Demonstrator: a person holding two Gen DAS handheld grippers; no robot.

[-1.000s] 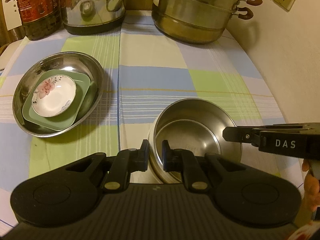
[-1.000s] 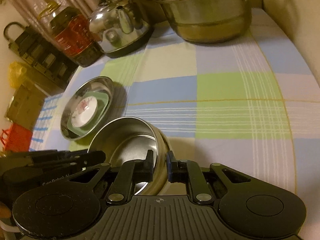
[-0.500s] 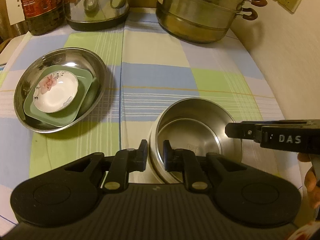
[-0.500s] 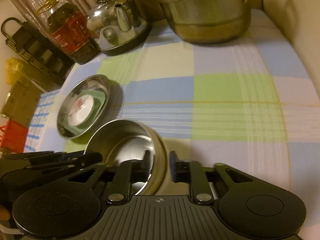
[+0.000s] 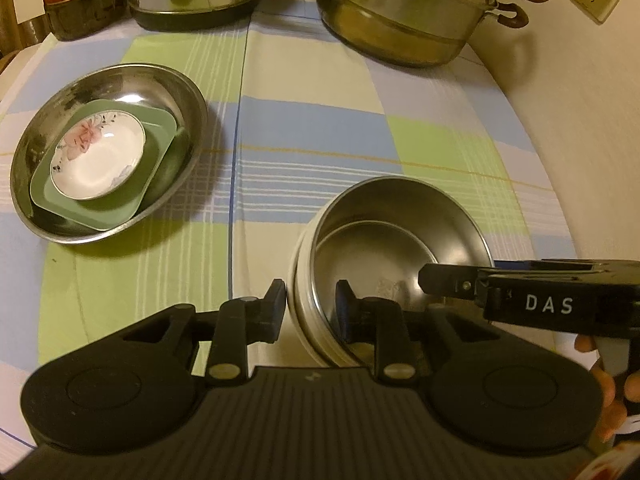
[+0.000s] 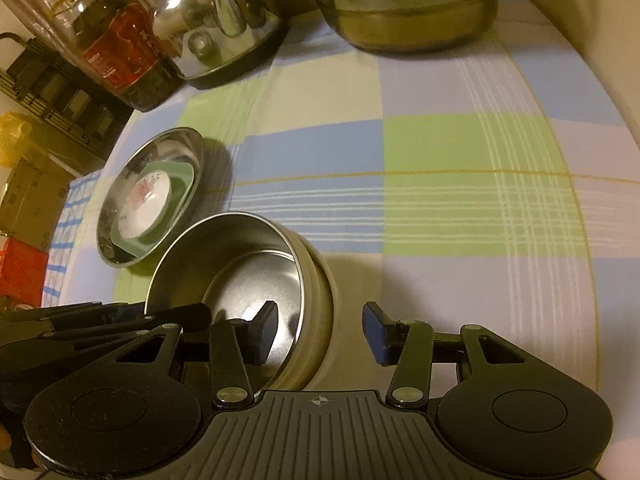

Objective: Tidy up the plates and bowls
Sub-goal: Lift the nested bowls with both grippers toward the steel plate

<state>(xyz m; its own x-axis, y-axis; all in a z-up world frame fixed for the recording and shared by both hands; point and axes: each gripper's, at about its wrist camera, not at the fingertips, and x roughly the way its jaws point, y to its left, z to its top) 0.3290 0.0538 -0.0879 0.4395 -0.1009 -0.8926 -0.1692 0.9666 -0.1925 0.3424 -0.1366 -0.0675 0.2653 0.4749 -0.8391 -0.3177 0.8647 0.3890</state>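
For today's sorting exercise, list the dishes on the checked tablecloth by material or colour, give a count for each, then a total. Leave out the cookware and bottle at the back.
Steel dishes: 2, the wide shallow bowl and the deep bowl near the grippers
Green dishes: 1, the square plate
White floral dishes: 1, the small saucer
Total: 4

Floral dish (image 5: pixel 98 158) in square plate (image 5: pixel 158 148) in steel basin (image 5: pixel 188 92), nested bowls (image 5: pixel 400 216) to its right, steamer pot (image 5: pixel 408 20) behind, apparently well apart
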